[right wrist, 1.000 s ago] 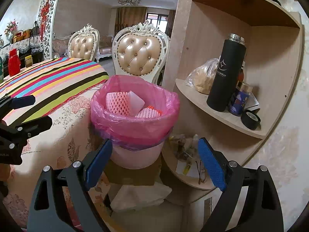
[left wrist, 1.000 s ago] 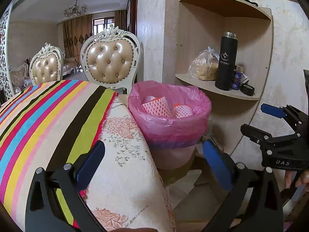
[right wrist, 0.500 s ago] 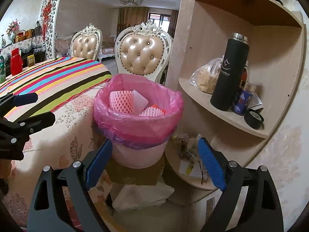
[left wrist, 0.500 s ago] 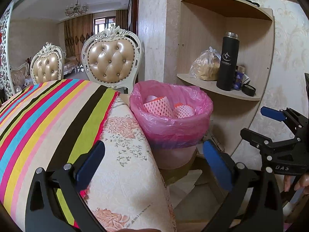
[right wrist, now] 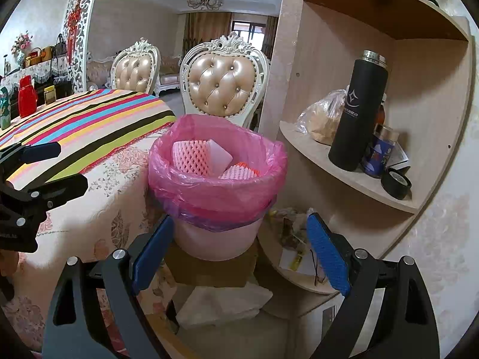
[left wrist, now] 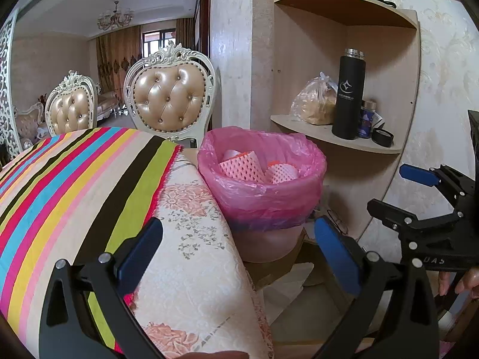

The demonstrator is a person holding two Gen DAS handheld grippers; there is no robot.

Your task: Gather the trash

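Left gripper (left wrist: pixel 238 245) and right gripper (right wrist: pixel 239 249): jaws apart, empty. Pink-lined bin (right wrist: pixel 217 179) stands beside the counter (left wrist: pixel 191 239) edge, holding foam nets (right wrist: pixel 188 157).

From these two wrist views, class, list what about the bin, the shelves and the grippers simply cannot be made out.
- Bin contents: both views, only pink foam nets on top show; the pink liner hides anything beneath.
- Top shelf: both views, jars cut off by the upper edge.
- Lower shelf clutter: right wrist view, too small to identify.
- Left gripper, right gripper: open, nothing between; handles cut off below.
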